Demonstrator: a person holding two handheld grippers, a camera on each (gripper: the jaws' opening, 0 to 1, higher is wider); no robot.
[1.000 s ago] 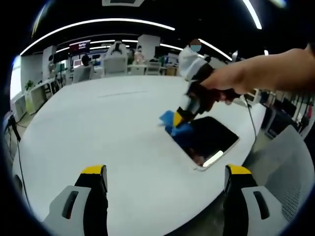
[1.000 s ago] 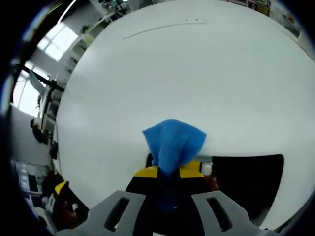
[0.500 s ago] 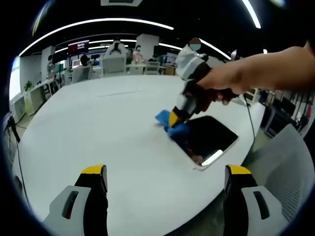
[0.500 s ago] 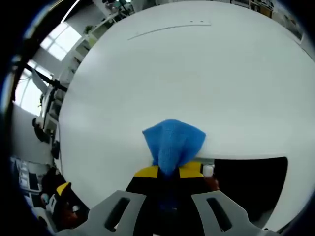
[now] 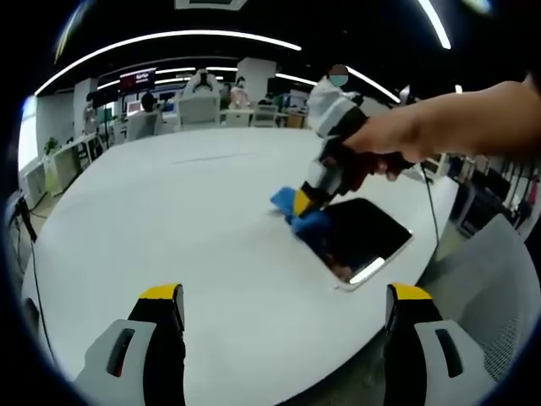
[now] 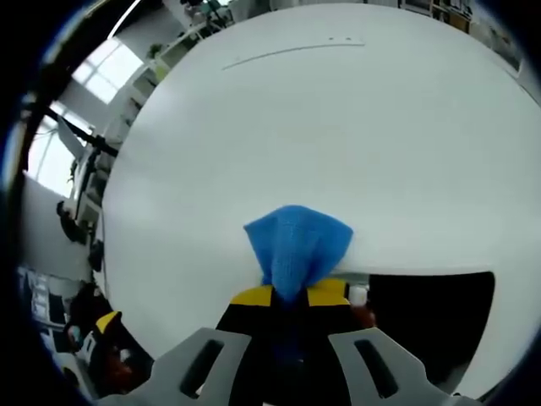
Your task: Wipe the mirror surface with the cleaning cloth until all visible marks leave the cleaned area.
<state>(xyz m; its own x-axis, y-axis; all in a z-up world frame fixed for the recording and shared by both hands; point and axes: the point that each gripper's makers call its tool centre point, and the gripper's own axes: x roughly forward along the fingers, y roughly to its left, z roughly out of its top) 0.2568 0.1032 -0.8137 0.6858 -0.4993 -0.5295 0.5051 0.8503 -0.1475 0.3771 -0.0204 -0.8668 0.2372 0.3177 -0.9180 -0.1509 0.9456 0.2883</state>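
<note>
Right hand-held gripper (image 6: 289,298) clamps the blue cleaning cloth (image 6: 297,245) against the mirror (image 6: 431,317) corner.

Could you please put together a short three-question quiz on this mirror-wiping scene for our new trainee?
1. True or false: the right gripper is shut on the blue cloth.
2. Which end of the mirror does the cloth touch in the left gripper view: A) the corner far from the camera, B) the bright near edge, C) the middle?
3. Fill in: the left gripper hovers open, holding ____.

Key
1. True: the cloth is pinched between its yellow-tipped jaws.
2. A.
3. Nothing; its jaws stand apart above the white table.
</note>
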